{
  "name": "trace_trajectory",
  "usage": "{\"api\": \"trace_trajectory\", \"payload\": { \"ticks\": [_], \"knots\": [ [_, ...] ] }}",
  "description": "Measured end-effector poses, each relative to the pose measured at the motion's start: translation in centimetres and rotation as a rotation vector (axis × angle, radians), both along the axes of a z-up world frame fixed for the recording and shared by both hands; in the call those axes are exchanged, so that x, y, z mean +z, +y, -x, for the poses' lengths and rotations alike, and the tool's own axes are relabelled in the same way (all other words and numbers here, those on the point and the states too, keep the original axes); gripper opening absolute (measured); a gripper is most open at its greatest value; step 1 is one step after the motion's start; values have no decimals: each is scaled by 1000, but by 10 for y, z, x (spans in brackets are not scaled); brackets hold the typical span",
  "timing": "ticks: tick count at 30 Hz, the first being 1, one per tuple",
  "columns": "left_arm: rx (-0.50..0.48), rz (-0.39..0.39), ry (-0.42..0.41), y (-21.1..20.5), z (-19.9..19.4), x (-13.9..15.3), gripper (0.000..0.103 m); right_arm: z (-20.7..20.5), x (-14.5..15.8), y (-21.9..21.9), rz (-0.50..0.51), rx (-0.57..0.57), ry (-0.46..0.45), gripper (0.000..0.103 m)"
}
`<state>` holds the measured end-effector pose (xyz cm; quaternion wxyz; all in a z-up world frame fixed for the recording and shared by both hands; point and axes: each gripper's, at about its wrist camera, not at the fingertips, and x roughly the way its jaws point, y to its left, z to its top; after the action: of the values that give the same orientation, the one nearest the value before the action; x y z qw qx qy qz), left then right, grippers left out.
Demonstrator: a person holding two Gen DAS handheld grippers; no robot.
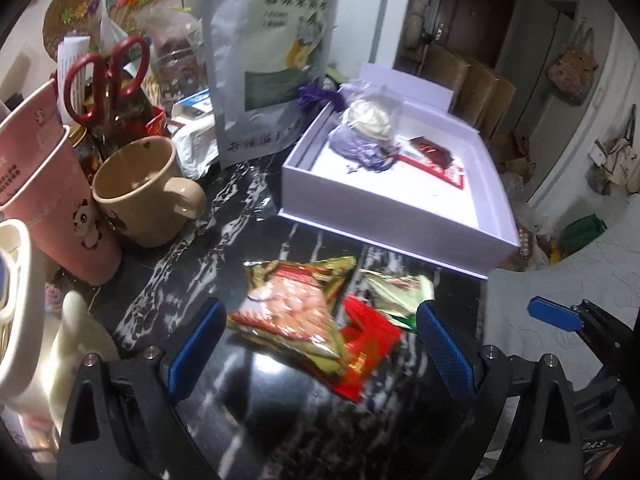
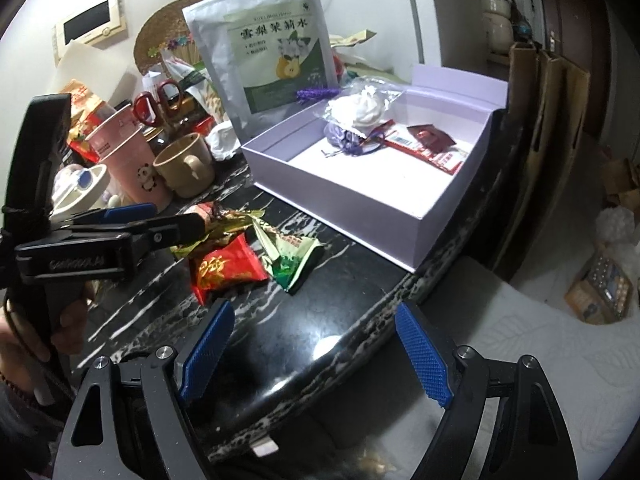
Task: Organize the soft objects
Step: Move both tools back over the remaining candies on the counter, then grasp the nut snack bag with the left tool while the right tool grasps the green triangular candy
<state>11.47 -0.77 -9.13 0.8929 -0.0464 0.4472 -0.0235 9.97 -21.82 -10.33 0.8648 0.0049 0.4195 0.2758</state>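
Three soft snack packets lie on the black marble table: a gold-and-red one, a red one and a green one. My left gripper is open, its blue pads on either side of the gold-and-red and red packets, just above the table. My right gripper is open and empty near the table's front edge. A lilac box holds a purple pouch, a white bagged item and a red packet.
A tall silver pouch stands behind the box. A beige mug, pink cups, red scissors and a white jug crowd the left. The table edge drops off at the right.
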Motion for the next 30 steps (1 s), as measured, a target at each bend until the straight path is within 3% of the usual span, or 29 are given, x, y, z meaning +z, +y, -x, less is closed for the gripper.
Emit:
{"api": "trace_trajectory", "payload": {
  "ticks": [11,17,24,30],
  "knots": [
    [16,10,100,19,-31,-35,97,-31,-14,25,28,53,23,82],
    [11,68,142,25,-38,-48,97,-44,-22,37,38,77,37,79],
    [-19,72,124,22,-40,-48,77,-59,-28,50,39,74,60,76],
    [-37,108,127,24,-35,-47,69,-70,-37,59,28,82,112,74]
  ]
}}
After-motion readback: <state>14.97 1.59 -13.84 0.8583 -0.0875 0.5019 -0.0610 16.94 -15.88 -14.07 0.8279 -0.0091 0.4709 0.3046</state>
